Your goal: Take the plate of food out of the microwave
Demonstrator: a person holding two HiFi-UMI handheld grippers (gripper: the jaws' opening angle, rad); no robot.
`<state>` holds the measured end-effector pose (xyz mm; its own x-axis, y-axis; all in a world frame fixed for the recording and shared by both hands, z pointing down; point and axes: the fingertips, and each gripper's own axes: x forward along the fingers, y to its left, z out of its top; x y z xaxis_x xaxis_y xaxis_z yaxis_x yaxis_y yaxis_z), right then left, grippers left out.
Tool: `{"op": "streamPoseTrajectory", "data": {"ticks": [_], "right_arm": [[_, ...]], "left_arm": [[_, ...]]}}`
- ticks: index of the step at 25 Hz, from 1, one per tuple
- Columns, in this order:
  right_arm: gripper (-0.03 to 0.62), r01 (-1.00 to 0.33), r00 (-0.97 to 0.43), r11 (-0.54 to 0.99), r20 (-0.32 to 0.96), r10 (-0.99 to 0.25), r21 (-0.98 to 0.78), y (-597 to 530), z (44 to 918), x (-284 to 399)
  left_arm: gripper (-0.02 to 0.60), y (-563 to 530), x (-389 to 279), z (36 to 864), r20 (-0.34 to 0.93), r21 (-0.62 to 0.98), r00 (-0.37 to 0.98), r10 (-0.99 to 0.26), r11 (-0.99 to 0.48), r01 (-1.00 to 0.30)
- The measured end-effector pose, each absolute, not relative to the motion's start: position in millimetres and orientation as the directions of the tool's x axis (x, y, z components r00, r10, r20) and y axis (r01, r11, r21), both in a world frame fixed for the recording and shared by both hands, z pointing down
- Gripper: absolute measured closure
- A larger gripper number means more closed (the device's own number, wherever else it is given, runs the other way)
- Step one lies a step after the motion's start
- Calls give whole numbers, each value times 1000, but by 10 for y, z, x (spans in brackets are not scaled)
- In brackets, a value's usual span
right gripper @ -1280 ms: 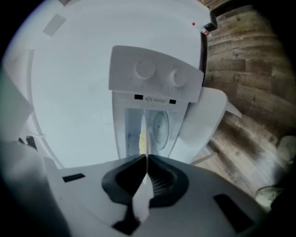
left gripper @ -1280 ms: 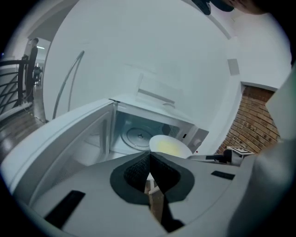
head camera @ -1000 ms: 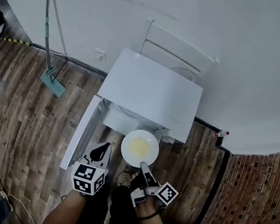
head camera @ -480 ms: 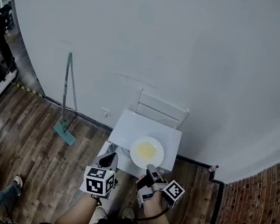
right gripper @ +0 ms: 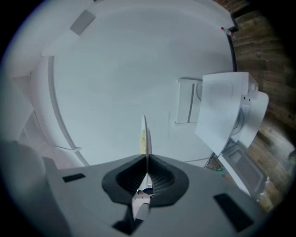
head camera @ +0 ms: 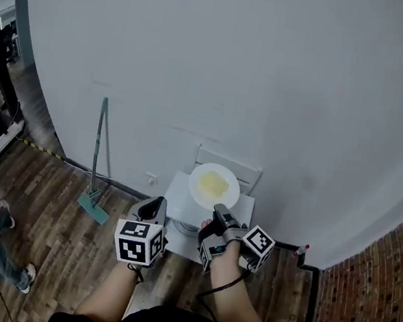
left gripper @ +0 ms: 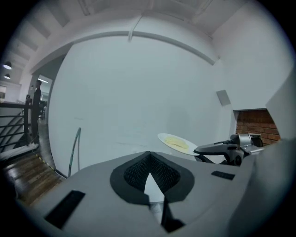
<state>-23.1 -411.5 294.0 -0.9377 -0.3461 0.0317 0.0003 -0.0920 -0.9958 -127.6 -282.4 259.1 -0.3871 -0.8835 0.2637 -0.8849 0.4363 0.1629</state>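
Plate [head camera: 230, 197] is pinched by its rim in the right gripper [head camera: 219, 210]; a tilt may spill the food [head camera: 213, 183]; left gripper [head camera: 155, 204] closed, empty.

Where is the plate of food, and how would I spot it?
Look at the big white wall, then down to the white microwave at its foot. Over the microwave, the right gripper pinches the edge of a round white plate. It is the only thing there carrying pale yellow food.

The plate [head camera: 214, 186], in the right hand-held gripper [head camera: 218, 211], is above the microwave [head camera: 175, 194], which stands against the wall [head camera: 239, 64]. The left hand-held gripper [head camera: 150, 205] is just to its left. A mop [head camera: 98, 148] leans on the wall farther left.
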Motion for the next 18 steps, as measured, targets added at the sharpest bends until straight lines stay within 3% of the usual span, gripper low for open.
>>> {"op": "streamPoseTrajectory", "data": {"ticks": [13, 18], "right_arm": [[568, -36, -937, -85, 63, -343, -996, -4091, 2965, -259], [568, -45, -937, -81, 70, -341, -996, -4061, 3027, -295]], "left_arm": [[584, -2904, -1187, 2458, 228, 36, -394, -891, 412, -911], [584, -2906, -1176, 2539, 233, 69, -367, -901, 391, -918]]}}
